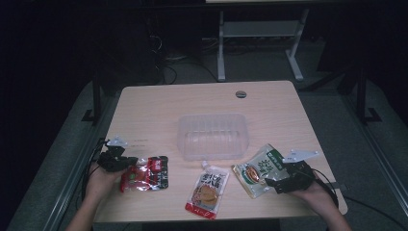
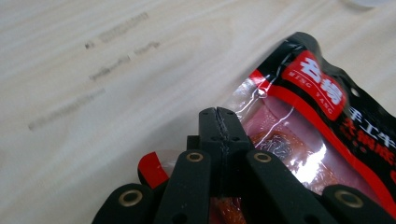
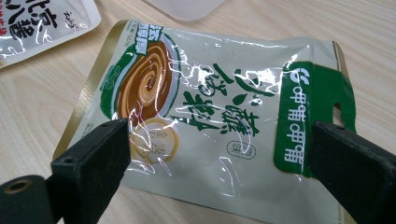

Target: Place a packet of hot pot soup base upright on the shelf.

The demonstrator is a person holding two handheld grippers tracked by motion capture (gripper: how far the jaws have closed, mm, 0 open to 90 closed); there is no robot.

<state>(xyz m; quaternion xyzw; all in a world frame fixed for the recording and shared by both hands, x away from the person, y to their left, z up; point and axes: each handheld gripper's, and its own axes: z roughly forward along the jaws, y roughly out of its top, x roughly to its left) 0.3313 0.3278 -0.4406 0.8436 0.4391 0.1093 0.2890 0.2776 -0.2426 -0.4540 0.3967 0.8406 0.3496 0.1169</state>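
Your left tool point(image 1: 129, 162) is clenched on the near corner of the red pouch point(image 1: 146, 174), which lies on the bench point(image 1: 159, 108) left of and nearer you than the tub point(image 1: 212, 136). Its long axis points toward the tub, so carry it that way. Your right tool point(image 1: 270, 179) stands released, jaws straddling the green pouch point(image 3: 210, 112) to the tub's near right.
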